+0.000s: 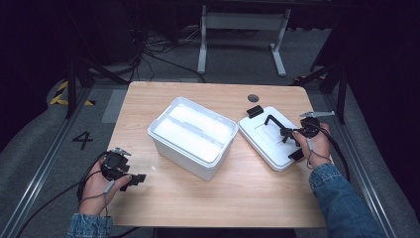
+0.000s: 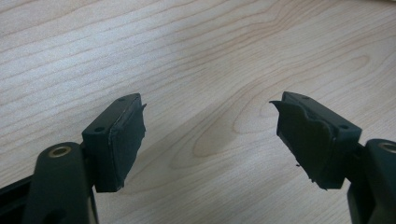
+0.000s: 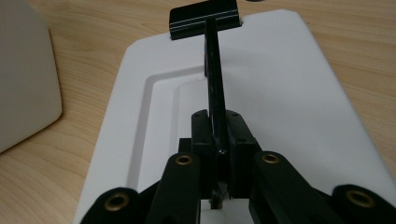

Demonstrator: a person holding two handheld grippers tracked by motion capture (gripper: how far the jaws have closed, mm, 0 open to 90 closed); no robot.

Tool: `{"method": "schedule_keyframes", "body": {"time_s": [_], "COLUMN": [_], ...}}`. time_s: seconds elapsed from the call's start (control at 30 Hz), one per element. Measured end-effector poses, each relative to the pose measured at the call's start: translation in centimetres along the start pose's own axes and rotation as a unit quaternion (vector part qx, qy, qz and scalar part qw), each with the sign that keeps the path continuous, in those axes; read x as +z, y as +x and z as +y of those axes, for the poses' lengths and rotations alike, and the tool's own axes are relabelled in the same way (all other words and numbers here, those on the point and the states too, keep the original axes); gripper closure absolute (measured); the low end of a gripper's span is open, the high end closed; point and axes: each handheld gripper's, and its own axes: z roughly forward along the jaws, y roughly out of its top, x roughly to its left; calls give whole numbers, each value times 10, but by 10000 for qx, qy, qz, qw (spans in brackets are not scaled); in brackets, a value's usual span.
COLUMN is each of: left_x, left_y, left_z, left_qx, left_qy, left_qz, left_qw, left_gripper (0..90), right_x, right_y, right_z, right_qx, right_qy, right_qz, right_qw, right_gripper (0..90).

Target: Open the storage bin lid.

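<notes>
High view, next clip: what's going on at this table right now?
A person works at a wooden table with a gripper in each hand. The right gripper is shut on the black handle of a white lid, which lies on the table beside an open white box. The lid is off the box. The left gripper is open with nothing between its jaws, low over bare wood near the table's front left corner, apart from the box.

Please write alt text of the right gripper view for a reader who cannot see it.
The right gripper is shut on the thin black handle of a flat white plastic lid lying on a light wooden table. A white plastic box stands at left.
</notes>
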Motion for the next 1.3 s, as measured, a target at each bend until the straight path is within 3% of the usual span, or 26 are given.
{"method": "schedule_keyframes", "body": {"time_s": [0.4, 0.7, 0.9, 1.13, 1.3], "left_x": [2, 3, 4, 4, 4], "left_y": [-1, -1, 0, 0, -1], "left_z": [0, 0, 0, 1, 1], "left_qx": [6, -3, 7, 32, 11], "left_qy": [42, 82, 84, 78, 70], "left_qz": [-19, -50, -31, -26, -56], "left_qw": [10000, 10000, 10000, 10000, 10000], "left_gripper": [241, 240, 240, 240, 240], "right_x": [6, 4, 1, -9, -23], "right_y": [-8, -14, -17, -14, -6], "right_z": [-8, -8, -7, -5, -1], "right_qx": [270, 340, 276, 118, -176], "right_qy": [50, -47, -136, -297, -406], "right_qz": [216, 149, 44, 25, 26], "right_qw": [9994, 9993, 9995, 9995, 9990], "right_gripper": [844, 772, 651, 609, 602]}}
